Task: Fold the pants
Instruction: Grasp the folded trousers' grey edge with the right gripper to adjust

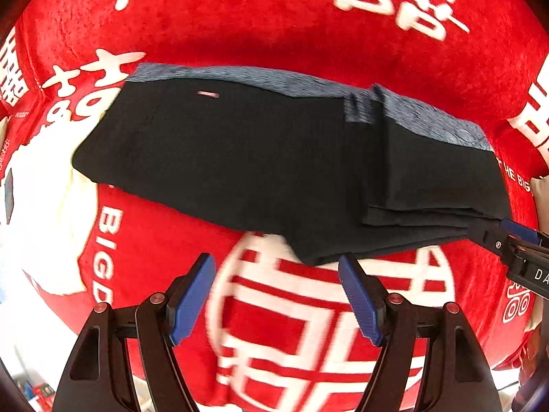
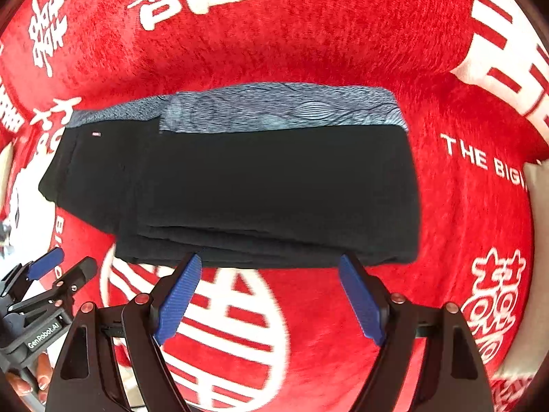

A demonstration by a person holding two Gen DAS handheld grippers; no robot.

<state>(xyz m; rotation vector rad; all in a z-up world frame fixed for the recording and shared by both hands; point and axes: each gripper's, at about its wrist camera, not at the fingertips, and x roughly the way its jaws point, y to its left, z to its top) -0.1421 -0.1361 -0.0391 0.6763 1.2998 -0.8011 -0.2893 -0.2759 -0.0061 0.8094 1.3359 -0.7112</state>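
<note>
Black pants (image 1: 240, 161) with a blue-grey patterned waistband (image 1: 429, 120) lie folded in layers on a red blanket; they also show in the right wrist view (image 2: 267, 185). My left gripper (image 1: 278, 264) is open and empty, just in front of the pants' near edge. My right gripper (image 2: 271, 264) is open and empty, its fingertips at the near folded edge. The right gripper also shows at the right of the left wrist view (image 1: 507, 237), and the left gripper at the lower left of the right wrist view (image 2: 65, 267).
The red blanket (image 2: 308, 34) with white characters and lettering covers the whole surface. A white printed patch (image 1: 44, 213) lies left of the pants. A pale object (image 2: 538, 185) sits at the right edge.
</note>
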